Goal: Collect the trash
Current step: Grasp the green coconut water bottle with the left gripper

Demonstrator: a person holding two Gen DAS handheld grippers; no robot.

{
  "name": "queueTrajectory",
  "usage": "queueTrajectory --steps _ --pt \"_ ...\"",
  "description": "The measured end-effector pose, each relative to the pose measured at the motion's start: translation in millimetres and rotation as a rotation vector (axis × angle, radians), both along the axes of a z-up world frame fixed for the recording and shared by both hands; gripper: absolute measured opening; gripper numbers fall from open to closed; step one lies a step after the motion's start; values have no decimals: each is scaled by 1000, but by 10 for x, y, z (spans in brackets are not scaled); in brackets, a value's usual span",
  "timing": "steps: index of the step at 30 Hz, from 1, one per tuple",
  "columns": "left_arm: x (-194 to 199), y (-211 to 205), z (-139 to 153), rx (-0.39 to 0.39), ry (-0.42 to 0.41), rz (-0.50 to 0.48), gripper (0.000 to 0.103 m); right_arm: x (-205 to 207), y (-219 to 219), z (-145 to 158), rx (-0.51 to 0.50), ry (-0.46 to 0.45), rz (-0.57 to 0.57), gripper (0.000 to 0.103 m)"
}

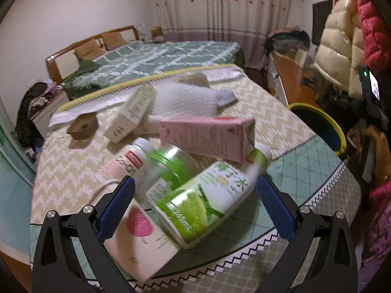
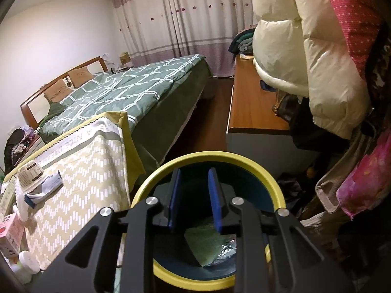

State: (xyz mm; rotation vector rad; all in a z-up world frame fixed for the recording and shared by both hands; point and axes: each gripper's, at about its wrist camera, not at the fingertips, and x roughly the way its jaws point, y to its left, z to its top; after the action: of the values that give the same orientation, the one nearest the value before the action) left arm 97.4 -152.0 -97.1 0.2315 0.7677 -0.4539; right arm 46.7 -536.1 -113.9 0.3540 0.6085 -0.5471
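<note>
While the right tool point(image 2: 194, 199) is held slightly apart and empty over the yellow-rimmed bin point(image 2: 244, 160), the left tool point(image 1: 195, 210) is spread wide around the green-labelled bottle point(image 1: 207, 195) on the bed beside that bin.

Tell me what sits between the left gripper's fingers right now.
In the left wrist view, the green-label bottle lies between the left gripper's open jaws, untouched by either.
</note>
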Motion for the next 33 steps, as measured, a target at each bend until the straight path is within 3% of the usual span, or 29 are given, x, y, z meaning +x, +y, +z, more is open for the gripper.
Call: queueTrajectory --steps 8,15,20,24,29,33 --pt "-32 -156 -138 10 83 -78 98 -14 -1 -6 14 -12 7 26" --pt "-279 -416 -100 -81 169 -293 98 -67 0 1 25 -26 12 27" --pt "-119 -449 -179 -9 137 -163 97 -87 8 22 32 -38 16 27" --pt "-133 -525 -285 14 170 -177 83 -95 20 13 37 -43 20 27" --pt "-190 -540 -317 49 126 -157 73 -103 28 4 38 -44 19 28" --pt "-192 -524 -335 34 133 -177 54 -120 28 3 43 -50 18 28"
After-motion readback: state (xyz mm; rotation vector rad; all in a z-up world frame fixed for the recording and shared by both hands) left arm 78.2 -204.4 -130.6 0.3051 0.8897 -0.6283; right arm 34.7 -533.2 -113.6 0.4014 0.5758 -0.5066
